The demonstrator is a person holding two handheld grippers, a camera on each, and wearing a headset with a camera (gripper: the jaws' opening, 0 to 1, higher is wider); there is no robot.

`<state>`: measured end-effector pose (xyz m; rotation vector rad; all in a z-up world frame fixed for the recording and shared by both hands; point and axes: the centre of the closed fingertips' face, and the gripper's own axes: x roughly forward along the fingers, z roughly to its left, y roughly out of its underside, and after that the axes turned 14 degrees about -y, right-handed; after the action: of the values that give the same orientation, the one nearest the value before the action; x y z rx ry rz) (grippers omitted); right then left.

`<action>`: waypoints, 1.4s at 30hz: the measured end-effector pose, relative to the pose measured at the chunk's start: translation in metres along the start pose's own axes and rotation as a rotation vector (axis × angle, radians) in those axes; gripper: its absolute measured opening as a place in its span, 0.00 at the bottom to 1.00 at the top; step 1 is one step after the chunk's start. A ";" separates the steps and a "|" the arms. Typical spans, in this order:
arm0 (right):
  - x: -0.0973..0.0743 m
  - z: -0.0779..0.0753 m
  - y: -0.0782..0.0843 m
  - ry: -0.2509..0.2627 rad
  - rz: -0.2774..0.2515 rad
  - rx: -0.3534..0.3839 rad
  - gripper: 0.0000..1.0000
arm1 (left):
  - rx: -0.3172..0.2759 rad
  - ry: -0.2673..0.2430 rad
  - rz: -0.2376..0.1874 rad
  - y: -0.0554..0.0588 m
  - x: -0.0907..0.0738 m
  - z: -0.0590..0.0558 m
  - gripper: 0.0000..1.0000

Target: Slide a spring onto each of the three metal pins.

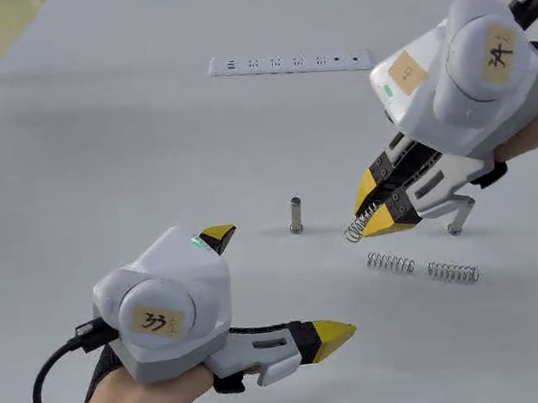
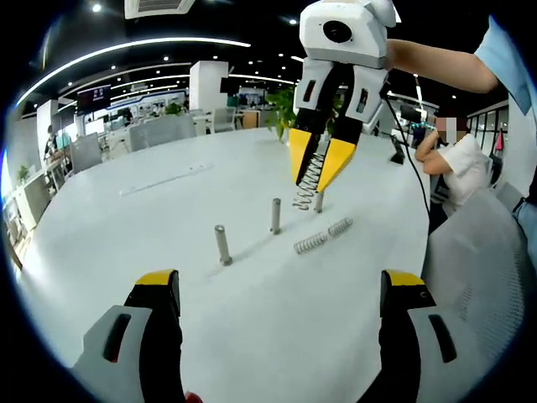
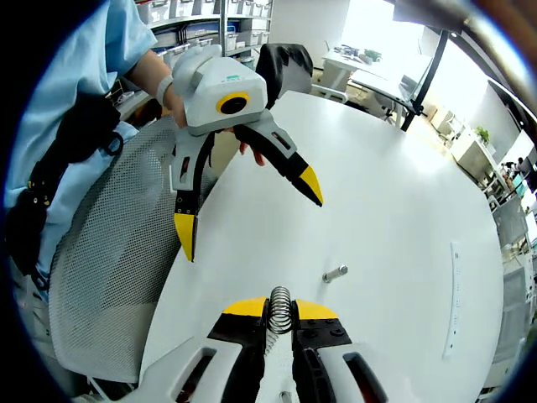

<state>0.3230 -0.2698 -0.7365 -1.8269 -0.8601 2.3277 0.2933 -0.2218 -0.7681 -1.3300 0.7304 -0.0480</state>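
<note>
My right gripper (image 1: 375, 211) is shut on a small steel spring (image 1: 358, 224) that hangs from its yellow tips just above the white table. In the left gripper view that right gripper (image 2: 317, 172) holds the spring (image 2: 308, 188) over the farthest of three upright metal pins (image 2: 319, 202). The other two pins (image 2: 275, 215) (image 2: 221, 243) stand bare. In the head view one pin (image 1: 295, 214) stands left of the spring, another (image 1: 456, 216) sits under the right gripper. Two loose springs (image 1: 391, 264) (image 1: 453, 272) lie on the table. My left gripper (image 1: 276, 285) is open and holds nothing.
A white power strip (image 1: 290, 63) lies at the far side of the table (image 1: 101, 161). In the right gripper view a mesh chair (image 3: 109, 252) stands at the table's edge beside the person. Another person (image 2: 457, 155) sits at the right in the left gripper view.
</note>
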 end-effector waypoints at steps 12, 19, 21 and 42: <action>0.002 -0.044 -0.009 -0.023 0.110 -0.045 0.07 | -0.012 0.012 0.011 0.003 0.003 -0.003 0.97; 0.003 -0.060 -0.014 -0.035 0.163 -0.071 0.07 | -0.008 0.013 0.012 0.004 0.005 -0.003 0.97; 0.005 -0.062 -0.016 -0.038 0.177 -0.077 0.07 | -0.008 0.018 0.015 0.004 0.006 -0.003 0.97; 0.031 -0.075 -0.010 -0.099 0.267 -0.093 0.07 | -0.034 0.033 0.036 0.015 0.009 -0.005 0.95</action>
<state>0.3789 -0.2207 -0.7694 -1.9890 -0.7901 2.5981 0.2921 -0.2261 -0.7862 -1.3508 0.7855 -0.0287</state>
